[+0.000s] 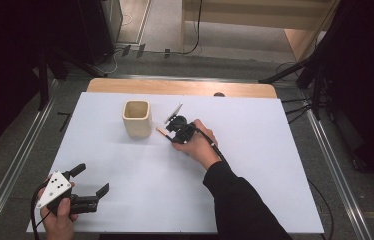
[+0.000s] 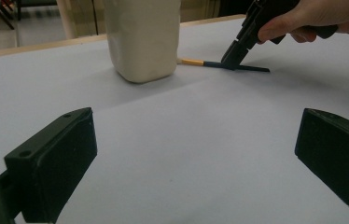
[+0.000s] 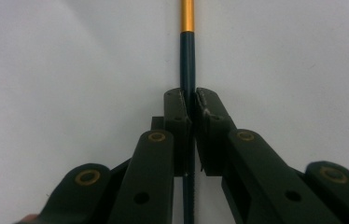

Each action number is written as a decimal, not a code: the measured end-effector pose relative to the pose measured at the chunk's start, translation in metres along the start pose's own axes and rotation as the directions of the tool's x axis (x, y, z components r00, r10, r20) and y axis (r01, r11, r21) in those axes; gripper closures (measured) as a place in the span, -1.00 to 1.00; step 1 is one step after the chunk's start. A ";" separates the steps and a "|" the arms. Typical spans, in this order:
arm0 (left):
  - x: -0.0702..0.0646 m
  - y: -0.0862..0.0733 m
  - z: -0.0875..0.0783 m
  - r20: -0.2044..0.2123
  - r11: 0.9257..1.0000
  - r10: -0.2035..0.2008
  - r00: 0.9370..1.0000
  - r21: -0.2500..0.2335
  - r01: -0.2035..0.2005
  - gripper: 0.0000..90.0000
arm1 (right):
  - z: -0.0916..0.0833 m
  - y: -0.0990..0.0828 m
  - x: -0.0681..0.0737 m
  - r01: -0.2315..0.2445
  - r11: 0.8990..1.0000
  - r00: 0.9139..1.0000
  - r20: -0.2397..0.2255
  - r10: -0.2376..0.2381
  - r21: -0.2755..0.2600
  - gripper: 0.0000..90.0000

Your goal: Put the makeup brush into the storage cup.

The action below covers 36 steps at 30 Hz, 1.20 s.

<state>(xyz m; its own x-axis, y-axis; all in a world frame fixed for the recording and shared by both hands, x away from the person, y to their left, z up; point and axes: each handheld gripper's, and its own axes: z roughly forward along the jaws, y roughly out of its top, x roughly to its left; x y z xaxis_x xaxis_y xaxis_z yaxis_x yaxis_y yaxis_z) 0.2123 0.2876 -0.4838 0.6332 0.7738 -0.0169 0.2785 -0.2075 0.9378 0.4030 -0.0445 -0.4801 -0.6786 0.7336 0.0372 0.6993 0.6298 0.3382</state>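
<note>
A thin dark-blue stick with a gold band [image 3: 187, 51] lies on the white sheet, just right of a cream cup [image 1: 136, 118]. My right gripper [image 3: 190, 100] is shut on its dark shaft, with the pads pressed on both sides. In the high view the right gripper [image 1: 171, 131] tilts down toward the cup, and the stick's gold end [image 1: 161, 131] pokes out past it. From the left gripper view, the stick [image 2: 210, 64] rests flat beside the cup [image 2: 142, 39]. My left gripper [image 1: 93, 179] stands open near the front left corner, nothing between its jaws [image 2: 196, 154].
The white sheet [image 1: 255, 150] covers a wooden table whose far edge [image 1: 180, 87] shows behind the cup. Metal rails [image 1: 332, 165] run along both sides of the table. Dark stands and cables sit on the floor beyond.
</note>
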 end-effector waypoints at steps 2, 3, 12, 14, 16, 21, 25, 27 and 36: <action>0.000 0.000 0.000 0.001 1.000 -0.001 1.000 0.003 0.001 -1.00 | 0.000 0.000 0.000 0.004 1.000 1.000 0.005 -0.004 -0.002 0.90; -0.001 0.000 0.001 0.003 1.000 -0.003 1.000 0.000 0.003 -1.00 | 0.000 -0.001 0.001 -0.004 1.000 1.000 0.014 0.004 -0.007 0.90; 0.000 0.000 0.003 0.011 1.000 -0.014 1.000 -0.004 0.014 -1.00 | -0.003 -0.013 0.001 -0.035 0.995 0.999 -0.001 0.035 -0.089 0.91; -0.001 0.000 0.004 0.010 1.000 -0.016 1.000 -0.002 0.016 -1.00 | -0.007 -0.017 0.000 -0.043 0.992 0.999 -0.006 0.043 -0.116 0.91; -0.003 0.001 0.006 0.018 1.000 -0.021 1.000 -0.008 0.021 -1.00 | -0.011 -0.022 0.000 -0.041 0.989 0.999 -0.008 0.040 -0.143 0.91; -0.008 0.004 0.010 0.021 1.000 -0.011 1.000 -0.018 0.011 -1.00 | -0.024 -0.037 -0.004 -0.050 0.975 0.999 -0.011 0.048 -0.217 0.91; -0.008 0.007 0.018 0.025 0.999 -0.029 0.999 -0.023 0.029 -1.00 | -0.034 -0.052 -0.008 -0.060 0.959 0.998 -0.021 0.056 -0.275 0.91; -0.009 0.009 0.022 0.025 0.999 -0.031 0.999 -0.021 0.032 -1.00 | -0.039 -0.059 -0.009 -0.067 0.952 0.998 -0.033 0.060 -0.298 0.91; -0.020 0.022 0.046 0.060 1.000 -0.020 0.998 -0.016 0.021 -1.00 | -0.059 -0.094 -0.007 -0.099 0.900 0.994 -0.073 0.075 -0.425 0.91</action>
<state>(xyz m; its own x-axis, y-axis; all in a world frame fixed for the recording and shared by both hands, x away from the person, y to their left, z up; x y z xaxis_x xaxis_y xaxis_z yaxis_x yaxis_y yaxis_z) 0.2391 0.2397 -0.4786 0.6699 0.7404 -0.0562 0.2803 -0.1821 0.9425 0.3287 -0.1238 -0.4563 -0.6386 0.7583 0.1313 0.6011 0.3850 0.7003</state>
